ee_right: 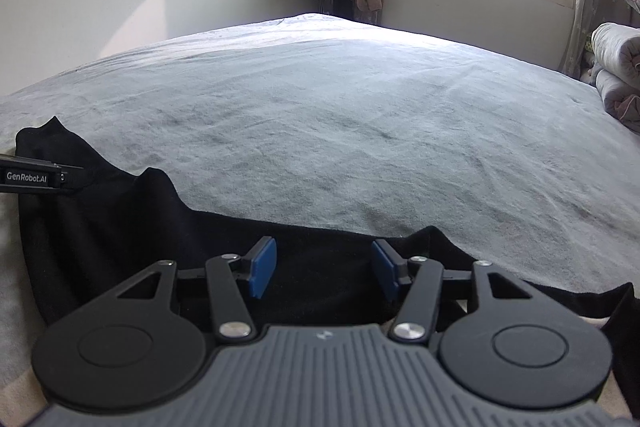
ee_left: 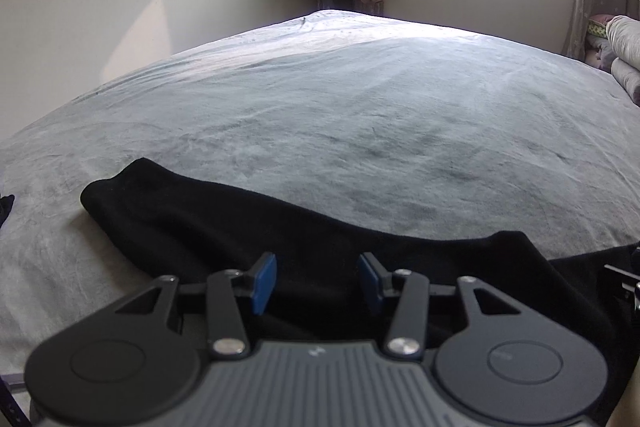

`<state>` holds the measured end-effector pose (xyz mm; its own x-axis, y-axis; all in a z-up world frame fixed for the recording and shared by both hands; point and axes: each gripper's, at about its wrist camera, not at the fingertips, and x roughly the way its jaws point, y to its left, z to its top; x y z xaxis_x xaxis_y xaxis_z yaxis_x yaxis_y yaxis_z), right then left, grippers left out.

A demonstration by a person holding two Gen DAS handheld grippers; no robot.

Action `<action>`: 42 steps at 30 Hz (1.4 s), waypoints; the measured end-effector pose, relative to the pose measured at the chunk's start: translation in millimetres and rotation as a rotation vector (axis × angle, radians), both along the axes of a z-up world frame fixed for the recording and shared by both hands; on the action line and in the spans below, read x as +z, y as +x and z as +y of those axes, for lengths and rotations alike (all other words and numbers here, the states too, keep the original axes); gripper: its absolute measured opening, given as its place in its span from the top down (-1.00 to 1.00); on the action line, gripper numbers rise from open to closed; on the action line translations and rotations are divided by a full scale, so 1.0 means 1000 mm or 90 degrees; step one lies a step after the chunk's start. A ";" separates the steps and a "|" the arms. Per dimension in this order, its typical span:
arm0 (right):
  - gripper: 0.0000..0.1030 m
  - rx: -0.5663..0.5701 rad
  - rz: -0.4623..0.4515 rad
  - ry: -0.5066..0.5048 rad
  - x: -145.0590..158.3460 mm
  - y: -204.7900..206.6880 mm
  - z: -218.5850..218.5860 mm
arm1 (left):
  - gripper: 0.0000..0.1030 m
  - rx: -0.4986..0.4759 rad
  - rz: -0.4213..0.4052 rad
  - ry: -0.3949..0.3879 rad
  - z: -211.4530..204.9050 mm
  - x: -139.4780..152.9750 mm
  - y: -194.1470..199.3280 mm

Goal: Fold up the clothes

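Black cloth, the garment (ee_left: 224,227), lies spread along the near edge of the grey bed (ee_left: 360,107) in the left wrist view, its rounded end toward the left. The left tool (ee_left: 317,281) hangs low over it, blue pads spread apart and pinching nothing.

From the right wrist, the same garment (ee_right: 120,227) shows a rumpled, peaked far edge, and the right tool (ee_right: 324,269) stands equally wide above it. Whether a fold is about to be taken or was just laid, I cannot settle; any grip would call for closing on an edge.
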<state>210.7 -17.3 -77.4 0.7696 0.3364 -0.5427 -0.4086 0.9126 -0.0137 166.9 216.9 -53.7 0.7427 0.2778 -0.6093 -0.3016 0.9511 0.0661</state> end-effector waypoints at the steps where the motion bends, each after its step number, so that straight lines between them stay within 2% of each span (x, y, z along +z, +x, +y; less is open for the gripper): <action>1: -0.11 0.005 -0.001 0.000 0.001 -0.001 0.001 | 0.09 -0.005 0.005 -0.002 0.002 -0.001 -0.001; 4: -0.11 0.034 -0.008 -0.022 0.005 0.001 0.009 | 0.10 -0.019 0.020 -0.009 0.007 -0.002 -0.006; 8: -0.11 0.121 -0.003 -0.093 0.005 0.014 0.030 | 0.10 -0.031 0.043 -0.023 0.013 -0.002 -0.007; 9: -0.06 0.140 0.007 -0.101 0.006 0.017 0.033 | 0.09 -0.032 0.048 -0.027 0.014 -0.002 -0.005; 10: 0.07 0.160 0.018 -0.110 0.006 0.020 0.036 | 0.09 -0.035 0.051 -0.030 0.015 -0.002 -0.006; 11: 0.57 0.179 0.029 -0.118 0.007 0.023 0.039 | 0.09 -0.038 0.055 -0.032 0.015 -0.002 -0.006; 12: 0.87 0.186 0.030 -0.132 0.007 0.022 0.043 | 0.09 -0.041 0.059 -0.034 0.016 -0.001 -0.006; 15: 0.94 0.177 0.014 -0.173 0.007 0.014 0.054 | 0.08 -0.046 0.071 -0.040 0.018 0.001 -0.006; 20: 0.95 0.101 -0.031 -0.208 0.001 0.011 0.065 | 0.08 -0.047 0.084 -0.029 0.016 0.002 -0.003; 23: 0.84 0.055 -0.058 -0.229 -0.003 0.009 0.071 | 0.07 -0.046 0.089 -0.028 0.015 0.003 -0.003; 24: 0.67 0.046 -0.059 -0.223 -0.001 0.008 0.070 | 0.05 -0.046 0.090 -0.028 0.015 0.004 -0.003; 25: 0.61 0.034 -0.059 -0.208 0.004 0.007 0.066 | 0.04 -0.046 0.091 -0.031 0.014 0.005 -0.003; 27: 0.17 0.005 -0.062 -0.169 0.016 0.002 0.054 | 0.01 -0.046 0.090 -0.046 0.016 0.007 -0.003; 30: 0.17 -0.036 -0.059 -0.103 0.032 -0.011 0.029 | 0.01 -0.059 0.068 -0.077 0.016 0.014 -0.006; 32: 0.18 -0.053 -0.032 -0.067 0.035 -0.019 0.017 | 0.01 -0.074 0.044 -0.083 0.012 0.020 -0.010; 35: 0.48 -0.061 0.017 -0.023 0.030 -0.024 0.009 | 0.01 -0.107 0.045 -0.117 0.009 0.020 -0.010; 38: 0.57 -0.057 0.055 -0.040 0.015 -0.018 0.019 | 0.02 -0.118 0.073 -0.183 0.010 0.012 -0.006; 42: 0.61 -0.076 0.065 -0.064 0.006 0.020 0.031 | 0.04 -0.096 0.057 -0.212 0.016 0.013 -0.007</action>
